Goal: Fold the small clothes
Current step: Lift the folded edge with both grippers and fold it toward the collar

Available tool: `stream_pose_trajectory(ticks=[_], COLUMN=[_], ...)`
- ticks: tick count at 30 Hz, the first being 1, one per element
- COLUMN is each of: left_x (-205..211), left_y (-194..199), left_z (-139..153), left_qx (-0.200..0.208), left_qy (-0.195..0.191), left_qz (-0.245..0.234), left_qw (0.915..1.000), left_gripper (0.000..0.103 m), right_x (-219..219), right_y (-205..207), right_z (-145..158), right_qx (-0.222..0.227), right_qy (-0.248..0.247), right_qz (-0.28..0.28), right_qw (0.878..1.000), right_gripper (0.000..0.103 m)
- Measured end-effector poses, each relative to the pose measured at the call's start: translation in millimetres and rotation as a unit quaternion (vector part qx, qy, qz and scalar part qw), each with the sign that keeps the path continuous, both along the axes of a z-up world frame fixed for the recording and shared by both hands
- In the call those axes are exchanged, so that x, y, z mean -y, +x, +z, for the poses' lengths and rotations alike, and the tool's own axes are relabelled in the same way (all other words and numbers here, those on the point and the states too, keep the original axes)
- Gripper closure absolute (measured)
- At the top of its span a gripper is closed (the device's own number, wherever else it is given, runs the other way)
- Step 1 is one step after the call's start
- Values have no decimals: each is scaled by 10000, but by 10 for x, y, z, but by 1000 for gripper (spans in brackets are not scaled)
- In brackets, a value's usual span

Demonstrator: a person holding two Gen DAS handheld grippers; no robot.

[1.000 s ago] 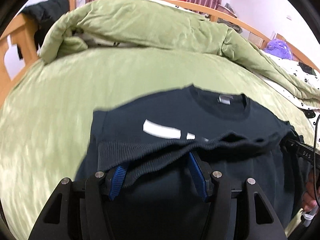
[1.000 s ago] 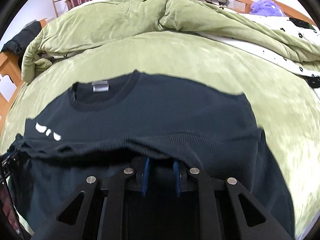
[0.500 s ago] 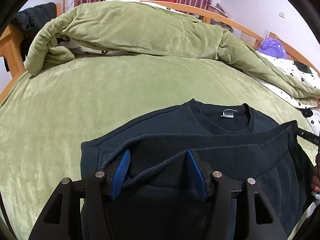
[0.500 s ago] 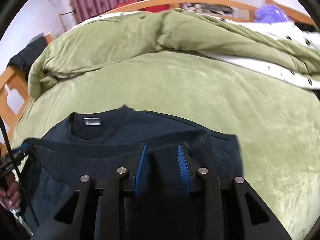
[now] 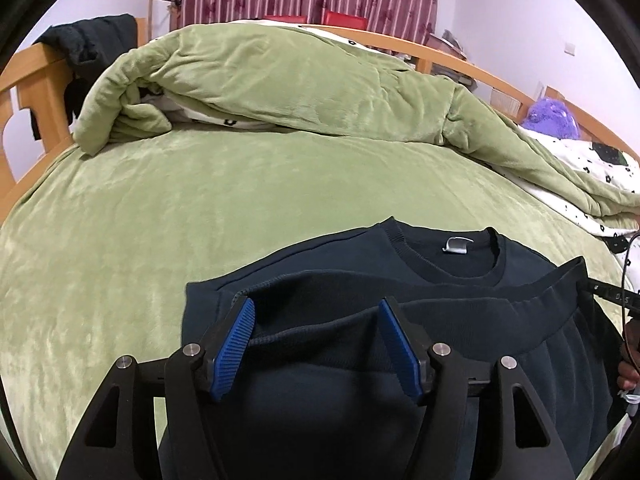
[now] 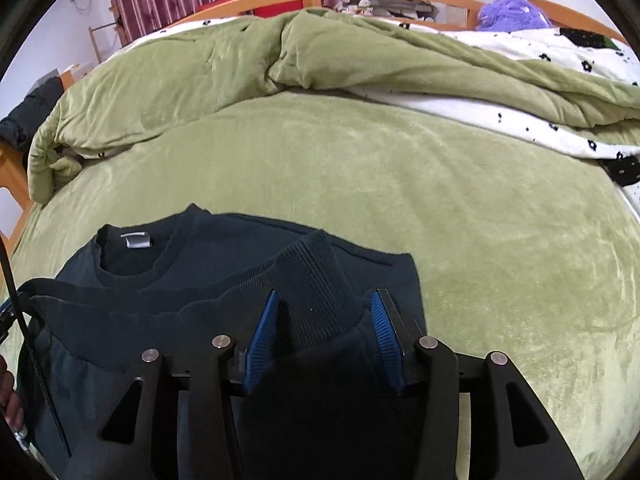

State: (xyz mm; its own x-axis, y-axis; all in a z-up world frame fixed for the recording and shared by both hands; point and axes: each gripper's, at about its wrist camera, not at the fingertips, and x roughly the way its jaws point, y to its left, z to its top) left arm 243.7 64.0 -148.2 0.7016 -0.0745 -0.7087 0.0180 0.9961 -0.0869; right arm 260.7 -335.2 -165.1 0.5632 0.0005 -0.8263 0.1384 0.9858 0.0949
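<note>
Folded upward since a second ago, the ribbed hem of the dark navy knit sweatshirt (image 5: 460, 276) is now laid just below its collar on the green plush bedspread (image 5: 200, 208). Both the left gripper (image 5: 316, 322) and right gripper (image 6: 324, 312) are seen spreading, hem lying loose between the blue pads. The fold appears released.

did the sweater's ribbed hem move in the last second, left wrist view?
Yes. The ribbed hem has travelled up toward the collar tag, covering the white chest print and now lying just below the neckline.
</note>
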Motion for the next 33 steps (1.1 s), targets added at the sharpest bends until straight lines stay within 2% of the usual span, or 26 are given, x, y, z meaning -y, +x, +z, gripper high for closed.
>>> stream_pose_trajectory(ticks=[12, 20, 27, 29, 32, 33], left_x=[-131, -257, -304, -295, -253, -235], left_y=[-207, -64, 156, 191, 240, 252], left_z=[93, -136, -366, -392, -401, -397], left_qx=[250, -100, -406, -431, -423, -397], left_qy=[97, 219, 269, 275, 319, 391], left_qz=[284, 420, 402, 398, 371, 379], left_qw=[9992, 9988, 9980, 9979, 9979, 9977], left_gripper=[38, 38, 38, 44, 59, 68], right_x=[-43, -8, 47, 21, -31, -57], right_y=[-24, -75, -43, -2, 49, 58], right_z=[-95, -70, -167, -201, -225, -227], right_qx=[-111, -85, -87, -99, -93, -71], right_qy=[-276, -332, -276, -334, -465, -570], right_qz=[-79, -77, -76, -40, 16, 28], right_qw=[9995, 9994, 9996, 9994, 9989, 9983], right_gripper=[55, 54, 54, 54, 61, 63])
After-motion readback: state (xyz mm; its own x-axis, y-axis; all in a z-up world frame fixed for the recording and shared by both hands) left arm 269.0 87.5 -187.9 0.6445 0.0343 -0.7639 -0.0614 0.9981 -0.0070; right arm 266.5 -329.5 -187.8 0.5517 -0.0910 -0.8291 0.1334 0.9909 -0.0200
